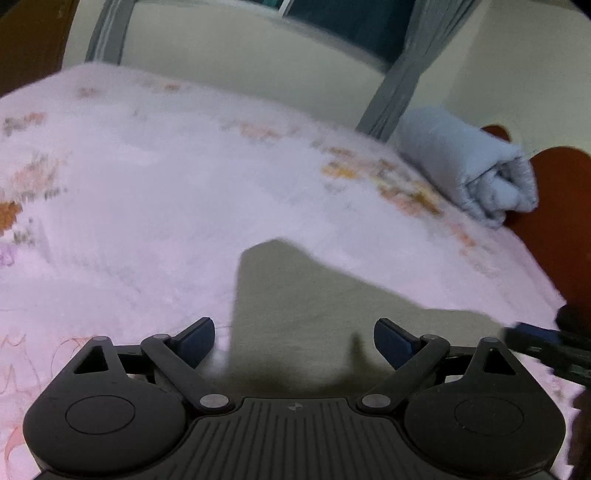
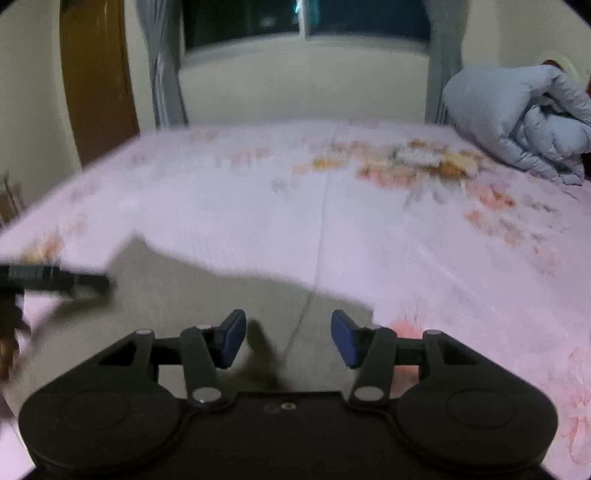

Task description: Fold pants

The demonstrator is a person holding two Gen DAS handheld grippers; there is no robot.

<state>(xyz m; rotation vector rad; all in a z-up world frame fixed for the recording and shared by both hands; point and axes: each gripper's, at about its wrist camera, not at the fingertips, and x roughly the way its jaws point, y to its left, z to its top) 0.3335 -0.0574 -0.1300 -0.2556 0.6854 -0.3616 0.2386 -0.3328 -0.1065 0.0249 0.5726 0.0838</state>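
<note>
Olive-grey pants (image 1: 306,306) lie flat on the pink floral bedsheet (image 1: 147,184), right under both grippers. My left gripper (image 1: 294,338) is open and empty, its blue pads just above the near part of the cloth. My right gripper (image 2: 288,338) is open and empty over the same pants (image 2: 221,295), near a seam line. The right gripper shows at the right edge of the left wrist view (image 1: 543,345), and the left gripper at the left edge of the right wrist view (image 2: 55,280). Both views are motion-blurred.
A rolled light-blue quilt (image 1: 469,166) lies at the far right of the bed (image 2: 524,122), against a reddish-brown headboard (image 1: 554,206). Behind the bed are a cream wall, grey curtains (image 2: 166,74), a dark window (image 2: 303,18) and a brown door (image 2: 96,74).
</note>
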